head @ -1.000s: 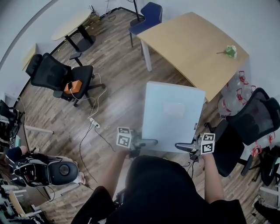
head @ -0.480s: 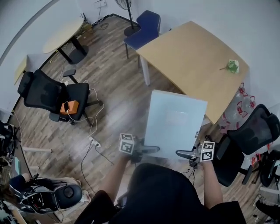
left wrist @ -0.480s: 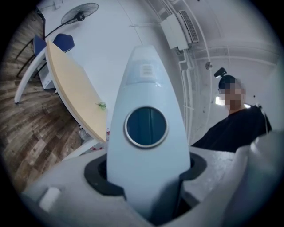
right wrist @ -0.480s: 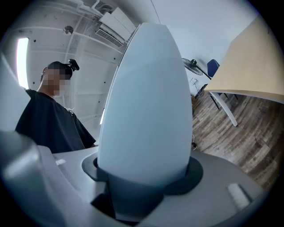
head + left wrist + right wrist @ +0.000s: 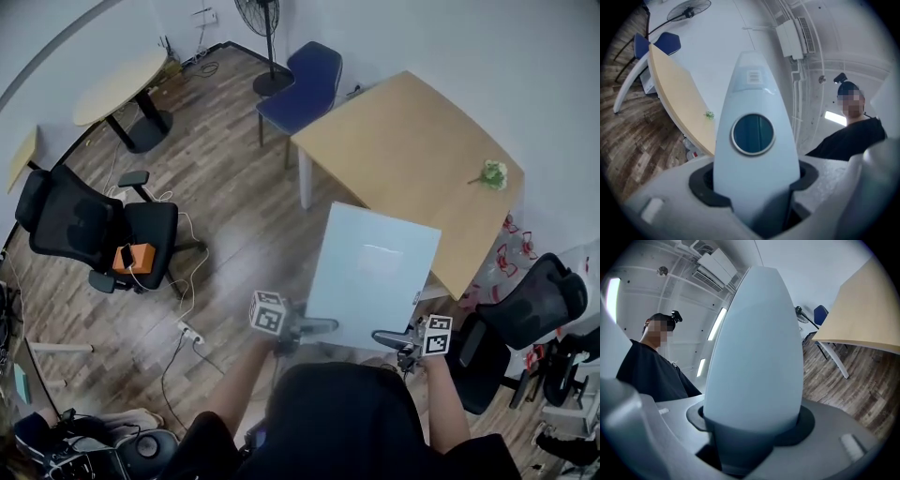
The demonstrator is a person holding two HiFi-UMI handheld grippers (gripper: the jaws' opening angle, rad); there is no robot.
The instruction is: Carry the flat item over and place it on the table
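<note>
A flat pale grey-blue board (image 5: 372,274) is carried level in front of the person, its far edge just short of the wooden table (image 5: 403,141). My left gripper (image 5: 323,326) is shut on the board's near left edge and my right gripper (image 5: 386,336) on its near right edge. In the left gripper view the board (image 5: 752,154) stands between the jaws, with a round dark inset on it. The right gripper view shows the board (image 5: 757,362) wedged between the jaws as well, with the table (image 5: 869,310) beyond.
A small green sprig (image 5: 491,174) lies near the table's far right edge. A blue chair (image 5: 305,89) stands at the table's left end. Black office chairs (image 5: 89,230) (image 5: 534,305) sit on the wood floor to the left and right. Cables and a power strip (image 5: 187,330) lie on the floor.
The person has walked towards the table with the board held between both grippers; the table now looms larger and closer to the board's far edge. Both grips are unchanged.
</note>
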